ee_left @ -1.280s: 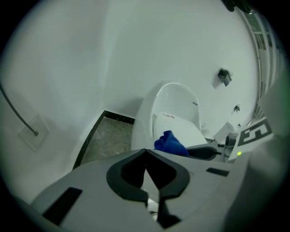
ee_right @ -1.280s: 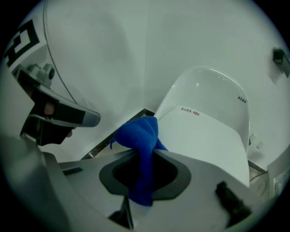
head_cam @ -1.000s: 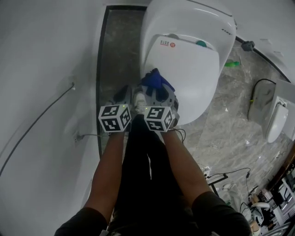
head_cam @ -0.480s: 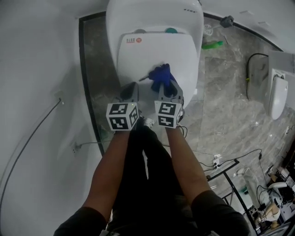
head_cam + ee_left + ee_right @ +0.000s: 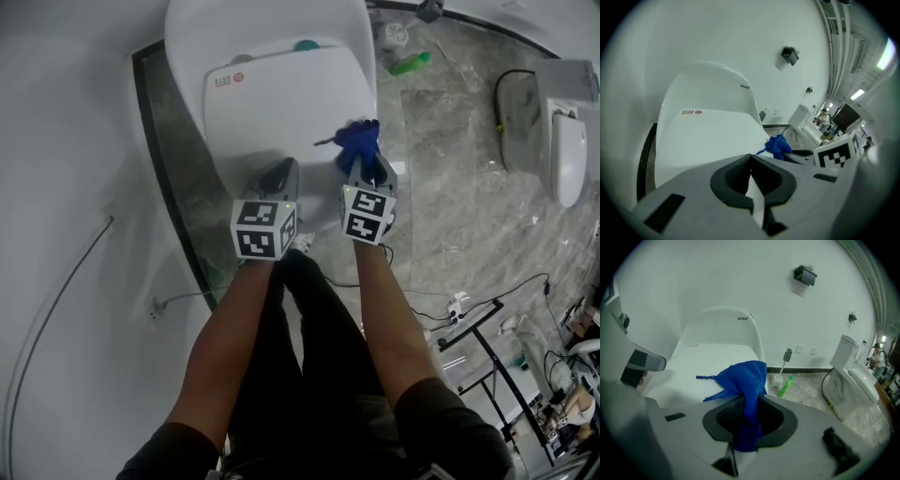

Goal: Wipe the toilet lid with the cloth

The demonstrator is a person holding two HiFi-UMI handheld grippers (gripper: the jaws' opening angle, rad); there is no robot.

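My right fingers (image 5: 729, 414) are clamped on the blue cloth (image 5: 745, 378), which bunches just ahead of them at the toilet lid's (image 5: 281, 103) right edge. My left fingers (image 5: 737, 174) are pressed together, empty, with the lid ahead and below.

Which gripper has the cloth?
The right gripper: its jaws pinch the blue cloth. The left gripper is shut with nothing between its jaws.
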